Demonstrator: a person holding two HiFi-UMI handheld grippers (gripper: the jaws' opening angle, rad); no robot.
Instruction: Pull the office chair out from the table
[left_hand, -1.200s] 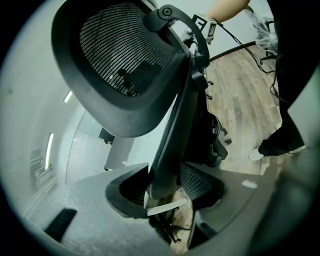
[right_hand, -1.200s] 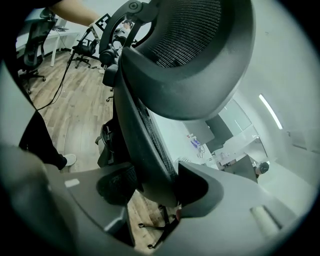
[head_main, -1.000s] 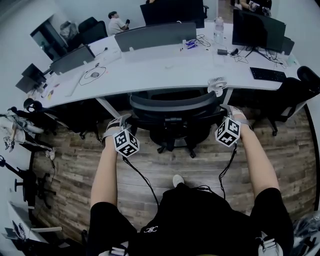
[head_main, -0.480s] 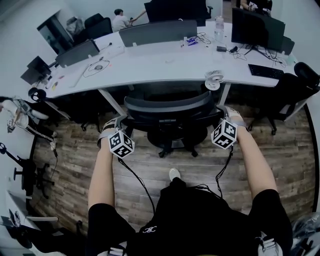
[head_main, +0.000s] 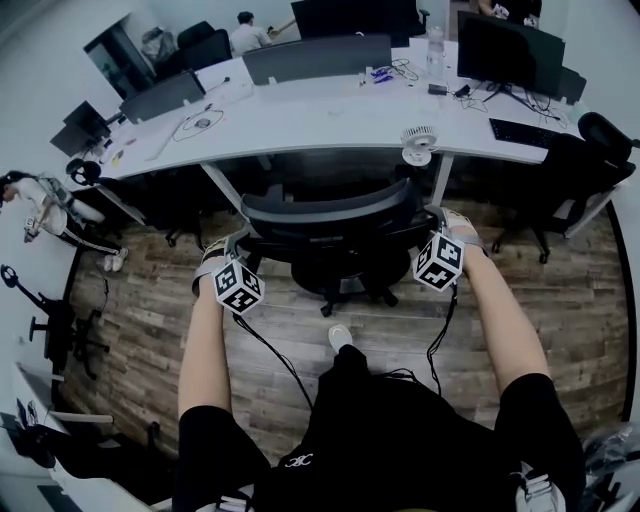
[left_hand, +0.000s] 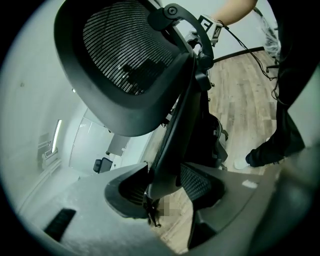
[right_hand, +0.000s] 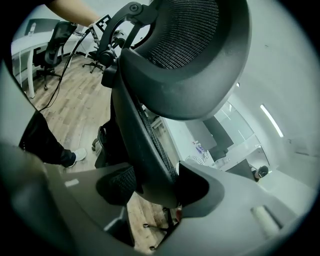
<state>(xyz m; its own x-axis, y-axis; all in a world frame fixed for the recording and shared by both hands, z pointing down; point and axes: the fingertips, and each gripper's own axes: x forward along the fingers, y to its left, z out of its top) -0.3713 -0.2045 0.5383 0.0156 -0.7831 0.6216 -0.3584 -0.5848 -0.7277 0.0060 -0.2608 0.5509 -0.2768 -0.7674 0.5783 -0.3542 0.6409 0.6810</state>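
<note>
The black mesh office chair (head_main: 330, 228) stands on the wood floor just in front of the long white table (head_main: 330, 118), its back towards me. My left gripper (head_main: 231, 247) is shut on the left edge of the backrest, and my right gripper (head_main: 438, 220) on the right edge. In the left gripper view the backrest's frame (left_hand: 172, 145) runs down between the jaws of the left gripper (left_hand: 167, 187), with the mesh headrest (left_hand: 125, 55) above. In the right gripper view the same frame (right_hand: 142, 145) sits clamped in the right gripper (right_hand: 155, 187).
A small white fan (head_main: 417, 146) hangs at the table's edge above the chair. Monitors (head_main: 505, 50) and a keyboard (head_main: 520, 130) lie on the table. Another black chair (head_main: 580, 170) stands at right, a slanted table leg (head_main: 222, 197) at left. My foot (head_main: 340, 337) is behind the chair.
The chair has rolled back from under the table towards me, both grippers moving with it. A wider strip of floor and shadow shows between backrest and table edge.
</note>
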